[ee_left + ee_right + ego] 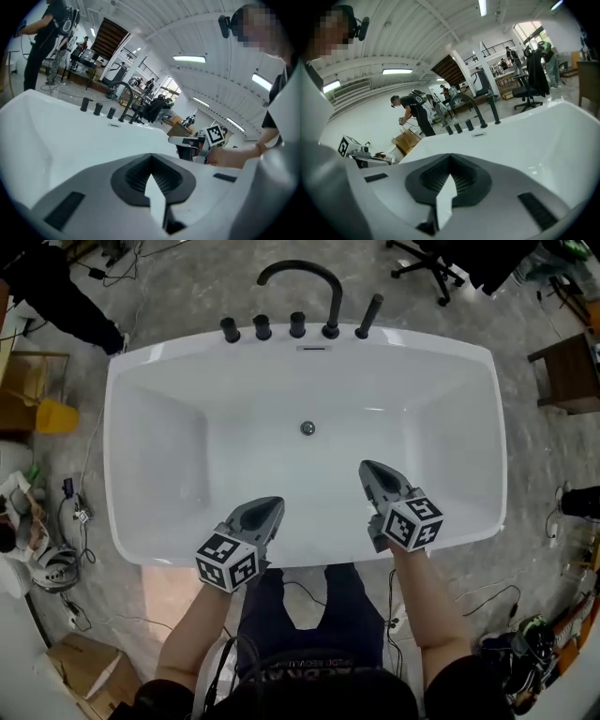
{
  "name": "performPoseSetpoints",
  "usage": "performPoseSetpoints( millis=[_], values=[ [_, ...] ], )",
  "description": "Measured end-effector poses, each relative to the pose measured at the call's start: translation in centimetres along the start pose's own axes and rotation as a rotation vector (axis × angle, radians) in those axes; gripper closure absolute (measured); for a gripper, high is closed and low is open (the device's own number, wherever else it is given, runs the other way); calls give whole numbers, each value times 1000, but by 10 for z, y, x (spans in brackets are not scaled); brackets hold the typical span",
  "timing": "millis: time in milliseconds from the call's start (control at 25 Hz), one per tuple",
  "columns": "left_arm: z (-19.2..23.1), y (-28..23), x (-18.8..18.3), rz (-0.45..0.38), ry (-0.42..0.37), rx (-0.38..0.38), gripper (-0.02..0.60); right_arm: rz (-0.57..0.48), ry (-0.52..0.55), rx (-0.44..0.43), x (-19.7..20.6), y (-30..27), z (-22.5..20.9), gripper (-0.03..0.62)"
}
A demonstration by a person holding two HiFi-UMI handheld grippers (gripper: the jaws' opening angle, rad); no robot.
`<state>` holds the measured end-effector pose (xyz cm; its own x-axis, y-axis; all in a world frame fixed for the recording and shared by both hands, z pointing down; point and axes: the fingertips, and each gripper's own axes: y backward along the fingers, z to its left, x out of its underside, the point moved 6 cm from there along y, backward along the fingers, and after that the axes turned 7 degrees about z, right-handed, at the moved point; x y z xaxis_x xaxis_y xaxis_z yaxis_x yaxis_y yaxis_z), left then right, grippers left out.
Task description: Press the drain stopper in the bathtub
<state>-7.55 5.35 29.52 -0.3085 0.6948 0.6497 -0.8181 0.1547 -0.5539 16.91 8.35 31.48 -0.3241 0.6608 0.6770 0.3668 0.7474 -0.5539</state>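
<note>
at the near side of the tub: both tools shut, stopper untouched

on the floor of the white bathtub (pixel 150 381), about at its centre, sits the drain stopper (pixel 307 428), a small round metal cap well apart from both tools. the left gripper (pixel 272 507) hangs over the near rim and the right gripper (pixel 367 468) reaches a little further in, nearer the stopper. in its own view, the left gripper (pixel 151 156) has its jaws together at the tips with nothing between them; the right gripper (pixel 450 157) reads the same. the black tap (pixel 300 277) and its 4 knobs (pixel 262 328) stand along the far rim.

the stopper looks hard and smooth, set low in a glossy floor, so i'd say it wants no gripping at all: a closed tip set square on the middle of the cap and pushed straight down. off-centre, the tip may well skid onto the enamel.
</note>
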Motion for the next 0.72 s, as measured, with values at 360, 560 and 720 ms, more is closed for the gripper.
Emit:
performPoseSetpoints(
  millis=[360,560,720],
  values=[
    [-54,50,-66,-81,-136,-4,578,-215,49,-40,-58,84,67,583],
    [-86,73,-87,-109,-184,0,577,-290,61,-81,-73,120,98,583],
    [-109,85,-97,-127,-220,16,577,-321,104,-121,-81,139,122,583]
  ],
)
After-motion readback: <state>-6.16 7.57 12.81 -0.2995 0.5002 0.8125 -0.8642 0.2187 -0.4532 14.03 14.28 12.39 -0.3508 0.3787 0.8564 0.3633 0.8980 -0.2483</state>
